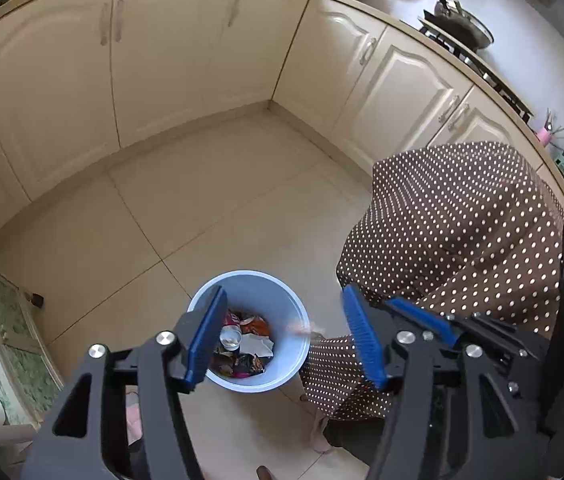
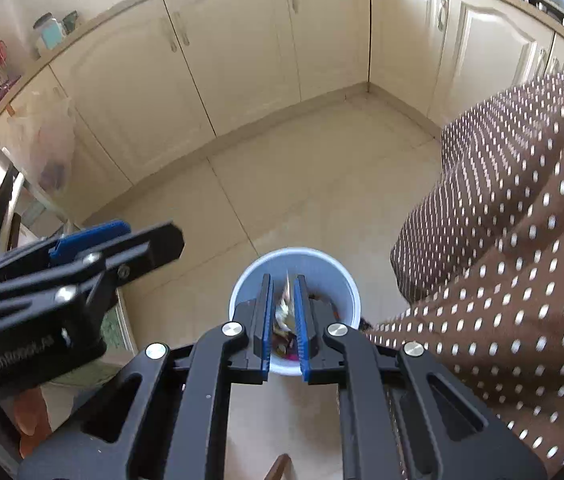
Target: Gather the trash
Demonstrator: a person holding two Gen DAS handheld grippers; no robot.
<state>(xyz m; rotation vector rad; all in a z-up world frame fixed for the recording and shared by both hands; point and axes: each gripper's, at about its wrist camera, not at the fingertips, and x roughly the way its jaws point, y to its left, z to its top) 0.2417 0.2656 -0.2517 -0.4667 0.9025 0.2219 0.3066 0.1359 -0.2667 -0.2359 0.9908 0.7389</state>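
A light blue trash bin (image 1: 250, 330) stands on the cream tiled floor (image 1: 186, 208) in the lower middle of both views, holding crumpled wrappers (image 1: 248, 364), a white scrap of paper (image 1: 256, 345) and a small can (image 1: 231, 337). The left gripper (image 1: 282, 340) hangs over the bin with its blue-padded jaws spread wide and nothing between them; one pad sits over the bin's left rim, the other is out to the right against brown polka-dot fabric (image 1: 462, 232) of the person's clothing. The right gripper (image 2: 284, 322) is also above the bin, its jaws drawn nearly together on a thin, blurred piece of trash (image 2: 287, 300) that sticks up between the pads. In the right wrist view the left gripper shows at the left edge of the frame. Cream cabinet doors (image 1: 178, 52) run along the top of both frames, meeting at a corner.
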